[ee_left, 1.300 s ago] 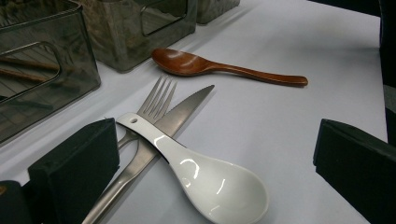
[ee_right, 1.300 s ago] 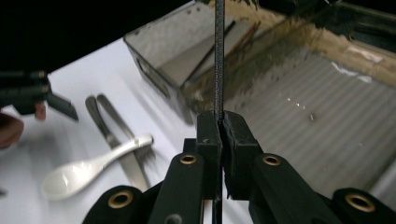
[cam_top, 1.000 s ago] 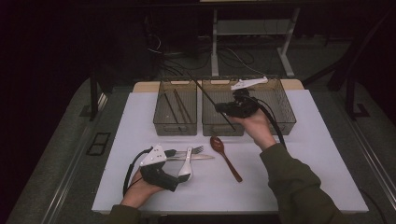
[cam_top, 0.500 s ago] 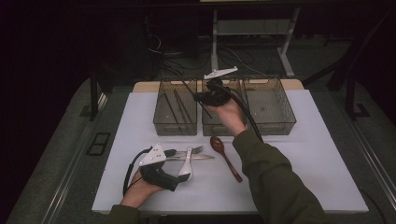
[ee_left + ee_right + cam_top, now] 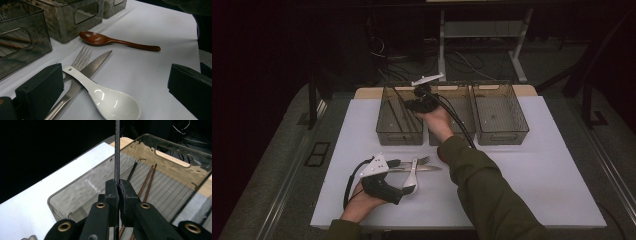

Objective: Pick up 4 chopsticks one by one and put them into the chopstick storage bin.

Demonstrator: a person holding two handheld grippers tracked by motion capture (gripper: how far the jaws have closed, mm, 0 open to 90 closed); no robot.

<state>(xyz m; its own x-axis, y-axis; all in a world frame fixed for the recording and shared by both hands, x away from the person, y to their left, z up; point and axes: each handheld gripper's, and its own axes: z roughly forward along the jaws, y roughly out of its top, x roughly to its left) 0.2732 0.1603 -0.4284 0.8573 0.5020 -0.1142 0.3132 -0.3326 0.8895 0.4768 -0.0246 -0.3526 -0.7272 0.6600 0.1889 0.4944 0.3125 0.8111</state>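
Here, a dark chopstick (image 5: 117, 150) is carried to the left-hand bin (image 5: 399, 116) of three on the white counter (image 5: 552, 170).
The right gripper (image 5: 118, 192), its fingers pinching the stick upright, long axis vertical, hovers over the bin, likely to join the chopsticks inside. The left gripper (image 5: 115, 85) rests, fingers spread around the white spoon (image 5: 105, 96), fork (image 5: 82, 58) and knife (image 5: 93, 65).
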